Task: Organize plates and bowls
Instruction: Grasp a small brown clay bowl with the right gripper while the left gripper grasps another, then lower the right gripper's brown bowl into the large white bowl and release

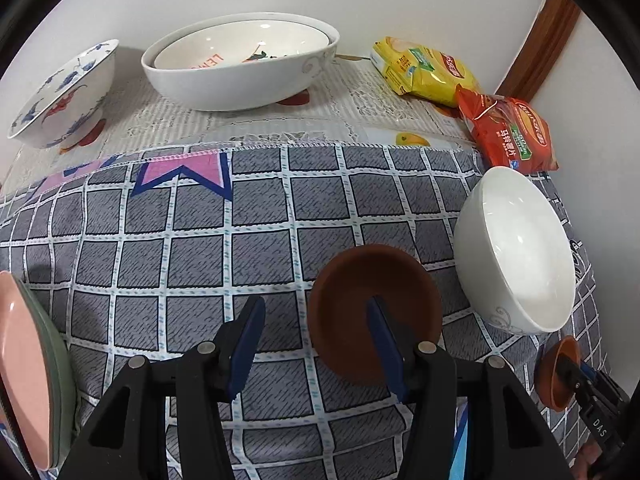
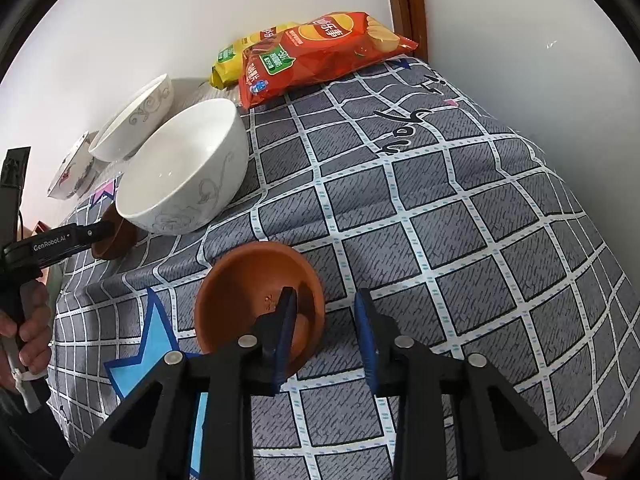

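**A:** Reading the left wrist view from its left edge, what do the dishes look like?

**B:** A pink plate (image 1: 20, 360) sits stacked on a green plate (image 1: 60, 360) at the lower left. A patterned bowl (image 1: 60, 96) is at the upper left, and a large white bowl (image 1: 240, 84) at top centre holds a smaller one nested inside. All of them look glazed, so probably hard, slick and easy to chip.

**A:** And the left gripper (image 1: 316, 308)?

**B:** Its fingers (image 1: 244, 344) are spread. One stands on the checked cloth (image 1: 160, 240) and the other inside the brown saucer (image 1: 352, 280) at lower centre, so the saucer's near rim lies between them, not yet pinched. The saucer looks like unglazed clay: light, stiff, less slippery than the porcelain, but brittle.

**A:** Where should it be held?

**B:** By that rim, with the pads flat on the wall. The cloth is soft, so it may sag under the saucer. The deep white bowl (image 1: 516, 248) just to the right is close enough to knock.

**A:** The right gripper (image 2: 325, 294)?

**B:** In its own view the fingers are apart. One is inside the second brown saucer (image 2: 248, 276) and one outside, with a gap visible at the rim. The same rim hold suits it. Nesting the two saucers would need a gentle touch.
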`<state>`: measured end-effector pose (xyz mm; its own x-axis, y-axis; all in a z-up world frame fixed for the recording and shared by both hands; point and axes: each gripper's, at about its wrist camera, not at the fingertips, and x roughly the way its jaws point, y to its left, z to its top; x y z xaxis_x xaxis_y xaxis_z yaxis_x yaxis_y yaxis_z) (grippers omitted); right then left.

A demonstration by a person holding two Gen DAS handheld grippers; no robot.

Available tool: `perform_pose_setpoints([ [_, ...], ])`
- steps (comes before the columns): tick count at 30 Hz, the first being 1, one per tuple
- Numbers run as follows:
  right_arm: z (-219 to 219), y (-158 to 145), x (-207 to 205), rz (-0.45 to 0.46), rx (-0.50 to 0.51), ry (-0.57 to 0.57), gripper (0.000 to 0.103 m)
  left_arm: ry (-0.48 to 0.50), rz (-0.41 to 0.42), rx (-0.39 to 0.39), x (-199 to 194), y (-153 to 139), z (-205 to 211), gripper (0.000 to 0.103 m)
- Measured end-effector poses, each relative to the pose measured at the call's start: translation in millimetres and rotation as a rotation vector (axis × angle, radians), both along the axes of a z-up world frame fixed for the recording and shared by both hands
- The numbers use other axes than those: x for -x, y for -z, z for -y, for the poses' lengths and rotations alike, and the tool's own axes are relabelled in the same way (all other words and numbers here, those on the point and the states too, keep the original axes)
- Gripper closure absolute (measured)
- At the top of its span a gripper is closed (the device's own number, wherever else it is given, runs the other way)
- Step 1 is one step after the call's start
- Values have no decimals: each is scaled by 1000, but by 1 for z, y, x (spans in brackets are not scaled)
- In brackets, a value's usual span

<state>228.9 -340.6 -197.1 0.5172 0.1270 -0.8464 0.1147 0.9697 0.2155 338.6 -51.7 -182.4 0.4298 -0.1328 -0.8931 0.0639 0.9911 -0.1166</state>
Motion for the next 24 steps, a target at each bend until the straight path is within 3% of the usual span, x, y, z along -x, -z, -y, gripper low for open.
perform_pose_setpoints([
  [11,-7,2,-5,7,20,-33,90,0,-7,-9,-5,9,1,72],
  [18,-10,-1,-3,25,38,-41,93,12,1,0,-6,9,3,85],
  [24,-15,-7,2,50,59,-53,94,8,5,-4,-6,5,7,91],
])
